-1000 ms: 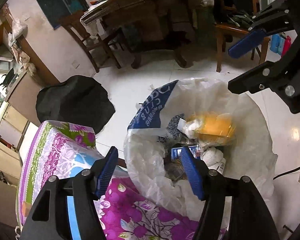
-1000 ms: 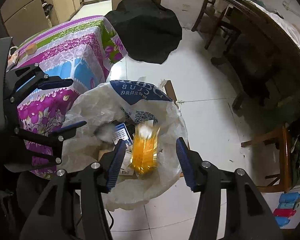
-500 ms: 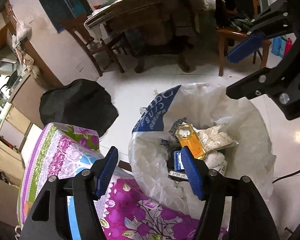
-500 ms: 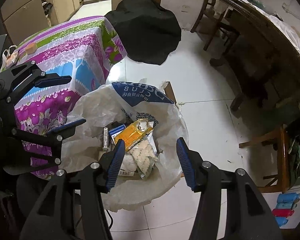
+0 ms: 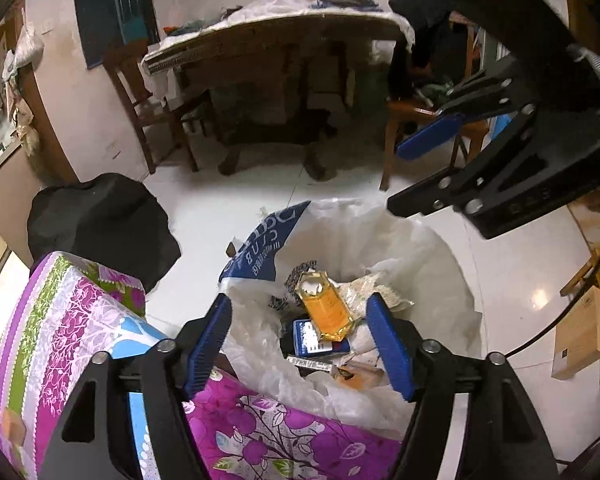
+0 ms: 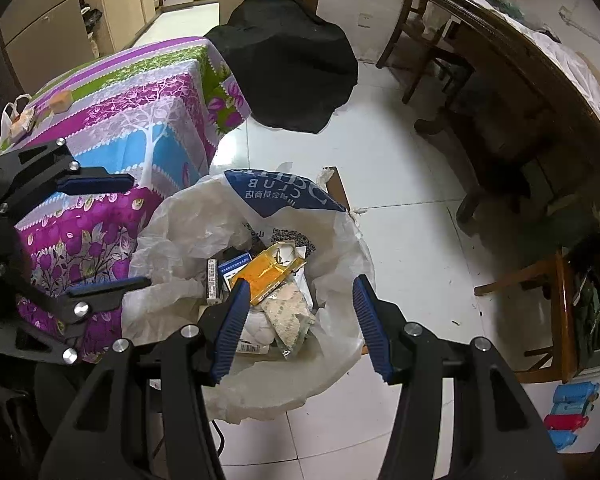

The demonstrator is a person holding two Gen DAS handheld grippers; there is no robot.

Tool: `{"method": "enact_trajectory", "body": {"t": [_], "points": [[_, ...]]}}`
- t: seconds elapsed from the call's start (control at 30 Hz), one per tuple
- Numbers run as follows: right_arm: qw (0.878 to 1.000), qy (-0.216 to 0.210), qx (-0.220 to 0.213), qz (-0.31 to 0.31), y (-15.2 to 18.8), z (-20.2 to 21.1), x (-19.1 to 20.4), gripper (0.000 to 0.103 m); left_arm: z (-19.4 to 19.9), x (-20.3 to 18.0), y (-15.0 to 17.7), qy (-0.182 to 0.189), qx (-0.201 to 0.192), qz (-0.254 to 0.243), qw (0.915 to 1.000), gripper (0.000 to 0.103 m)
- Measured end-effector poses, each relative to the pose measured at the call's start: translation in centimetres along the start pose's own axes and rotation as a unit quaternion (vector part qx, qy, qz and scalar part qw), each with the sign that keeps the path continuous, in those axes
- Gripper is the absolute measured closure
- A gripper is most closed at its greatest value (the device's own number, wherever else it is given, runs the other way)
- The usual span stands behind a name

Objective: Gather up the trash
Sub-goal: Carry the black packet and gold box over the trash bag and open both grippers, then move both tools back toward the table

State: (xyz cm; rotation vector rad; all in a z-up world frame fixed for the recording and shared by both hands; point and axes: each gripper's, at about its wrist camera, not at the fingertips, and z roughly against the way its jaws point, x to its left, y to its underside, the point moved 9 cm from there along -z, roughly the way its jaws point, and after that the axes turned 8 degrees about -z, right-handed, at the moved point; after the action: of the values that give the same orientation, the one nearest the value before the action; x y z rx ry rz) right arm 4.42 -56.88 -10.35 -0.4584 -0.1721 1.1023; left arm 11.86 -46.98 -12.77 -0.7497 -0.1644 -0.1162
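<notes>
A bin lined with a white and blue plastic bag (image 5: pixel 420 252) (image 6: pixel 180 224) stands on the floor beside the table. An orange packet (image 5: pixel 326 312) (image 6: pixel 268 270) lies on top of the trash in it, with a blue box (image 5: pixel 312 336) and a pale wrapper (image 6: pixel 290 314). My left gripper (image 5: pixel 300 344) is open and empty above the bin's near edge; it also shows in the right wrist view (image 6: pixel 104 232). My right gripper (image 6: pixel 300 320) is open and empty above the bin, and appears in the left wrist view (image 5: pixel 416 176).
A low table with a purple floral cloth (image 6: pixel 132 112) (image 5: pixel 68 320) stands next to the bin. A black bag (image 6: pixel 288 60) lies on the white tile floor. A wooden dining table (image 5: pixel 284 40) and chairs (image 6: pixel 548 304) stand beyond. A cardboard box (image 5: pixel 580 332) sits at right.
The orange packet has fallen from between my right fingers into the bin and come to rest on the trash. Both grippers have risen and tilted slightly.
</notes>
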Motion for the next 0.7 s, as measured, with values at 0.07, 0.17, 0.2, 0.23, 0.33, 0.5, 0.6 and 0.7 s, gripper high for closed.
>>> {"method": "enact_trajectory", "body": {"t": [0.07,0.17,0.2,0.23,0.33,0.5,0.6,0.7], "points": [[1.000,-0.002,-0.003,0.002,0.0,0.1,0.4,0.052,1.1,0.0,0.2,0.008,-0.020,0.005,0.9998,0.032],[1.000,-0.002,-0.011,0.007,-0.4,0.3,1.1,0.052,2.4,0.2,1.2,0.010,-0.033,0.006,0.9994,0.032],[1.000,-0.007,-0.015,0.006,-0.6,0.4,1.4,0.052,2.7,0.4,1.5,0.009,-0.033,0.007,0.9994,0.032],[1.000,-0.012,-0.019,0.005,-0.8,0.4,1.8,0.052,3.2,0.7,2.3,0.005,-0.032,0.010,0.9994,0.032],[0.999,-0.026,-0.038,0.006,-1.5,0.6,3.2,0.052,4.7,2.1,4.5,-0.015,-0.027,0.026,0.9992,0.032],[0.995,-0.061,-0.078,0.009,-3.5,1.0,6.8,0.052,8.2,6.7,9.8,-0.064,-0.013,0.086,0.9941,0.034],[0.991,-0.087,-0.102,0.009,-5.0,1.1,9.5,0.052,10.8,10.0,13.9,-0.102,0.003,0.129,0.9863,0.040],[0.986,-0.122,-0.116,0.010,-6.4,0.9,12.8,0.052,13.6,12.7,17.5,-0.139,0.013,0.160,0.9771,0.043]]}}
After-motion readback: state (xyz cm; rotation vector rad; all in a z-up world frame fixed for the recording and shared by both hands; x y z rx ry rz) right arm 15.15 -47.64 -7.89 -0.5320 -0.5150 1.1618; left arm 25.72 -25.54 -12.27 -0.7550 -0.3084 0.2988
